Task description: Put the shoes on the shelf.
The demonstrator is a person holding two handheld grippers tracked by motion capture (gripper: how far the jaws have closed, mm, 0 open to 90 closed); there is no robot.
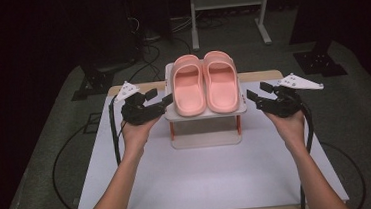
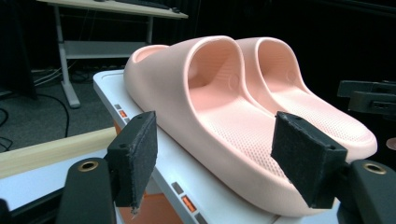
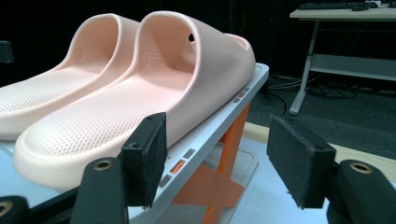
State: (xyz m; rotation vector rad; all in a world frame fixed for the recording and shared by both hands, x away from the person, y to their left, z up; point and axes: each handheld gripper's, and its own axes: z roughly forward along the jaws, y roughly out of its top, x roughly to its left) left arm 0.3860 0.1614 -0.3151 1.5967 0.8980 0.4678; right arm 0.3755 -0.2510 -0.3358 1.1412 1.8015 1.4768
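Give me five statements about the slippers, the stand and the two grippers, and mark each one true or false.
1. Two pink slippers lie side by side on a white raised stand. True.
2. The left gripper is shut on a slipper. False: its jaws stand open, apart from the near slipper in the left gripper view.
3. The stand's legs are orange. True.
4. The right gripper is held at the stand's right side, jaws open. True.
5. One slipper lies on the table below the stand. False: both rest on the stand's top.
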